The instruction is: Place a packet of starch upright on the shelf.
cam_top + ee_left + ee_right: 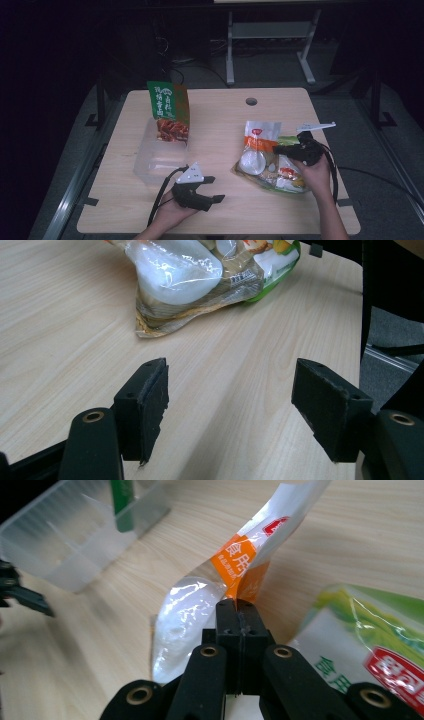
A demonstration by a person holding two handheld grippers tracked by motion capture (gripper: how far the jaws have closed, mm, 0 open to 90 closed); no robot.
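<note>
An orange-and-white snack bag (259,142) (240,560) lies right of the table's middle, partly over a green-edged food bag (292,179) (365,635). My right gripper (276,149) (237,605) is shut, its two jaws pressed together on the orange bag's thin edge, which sticks out past the tips. My left gripper (216,188) (230,400) rests near the front edge, open, with bare table between its pads (150,410). It faces the bags (175,270) from a short way off.
A clear plastic container (150,160) (60,545) sits at the left of the wooden table (220,125), with a tall green-and-red packet (168,112) (121,505) standing at its far end. A round cable hole (251,101) lies near the far edge.
</note>
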